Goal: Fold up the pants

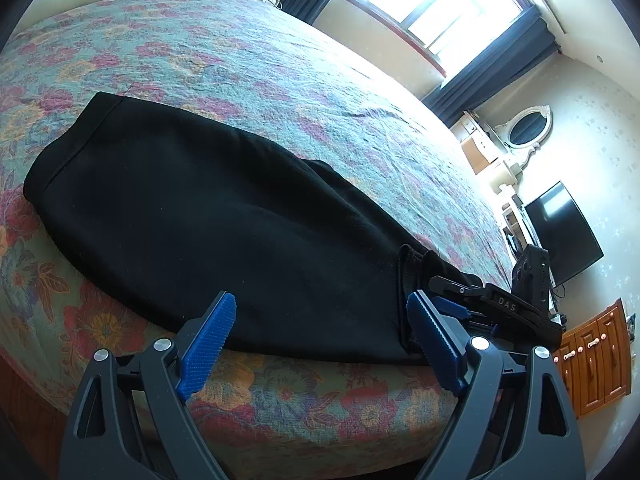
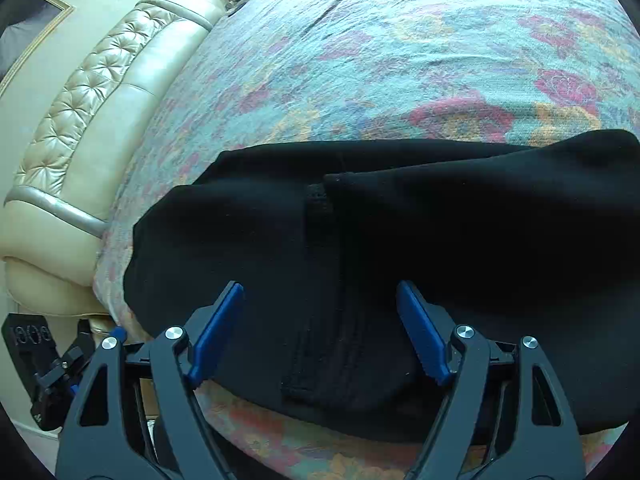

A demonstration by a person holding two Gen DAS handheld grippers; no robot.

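The black pants (image 1: pixel 208 216) are a soft, matte knit lump, folded over and lying along the near edge of the bed (image 1: pixel 248 56) (nubby floral cover). Left gripper (image 1: pixel 320 328) and right gripper (image 2: pixel 320 320) both hover over the fabric, jaws spread wide, gripping nothing. Loads of bare bedspread beyond; tufted cream headboard (image 2: pixel 80 92) off left.

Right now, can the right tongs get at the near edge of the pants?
Probably yes: the right tongs stand open just over the black pants at the bed edge, with nothing between.
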